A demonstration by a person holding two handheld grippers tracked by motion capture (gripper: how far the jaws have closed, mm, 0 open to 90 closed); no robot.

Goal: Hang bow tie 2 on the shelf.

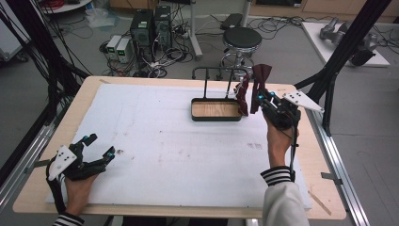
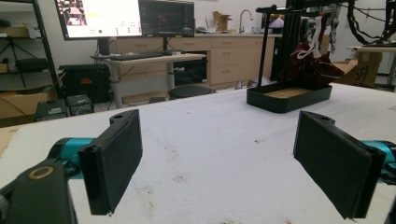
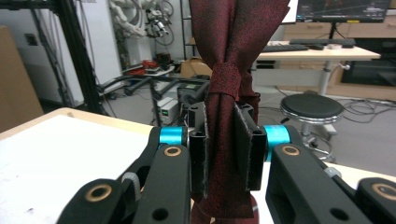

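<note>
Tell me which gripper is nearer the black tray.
Right. The right gripper is just off the tray's right end, jaws shut on a dark red bow tie. The left gripper sits open at the near left corner of the table, far from it.

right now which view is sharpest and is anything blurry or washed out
Right gripper view: the bow tie is crisp up close and the room behind is softer. Left gripper view: the monitor glares white. High view: soft and coarse overall, with even light and faint shadows.

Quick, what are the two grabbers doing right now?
Left gripper: open, holding nothing.
Right gripper: shut on the dark red bow tie.
</note>
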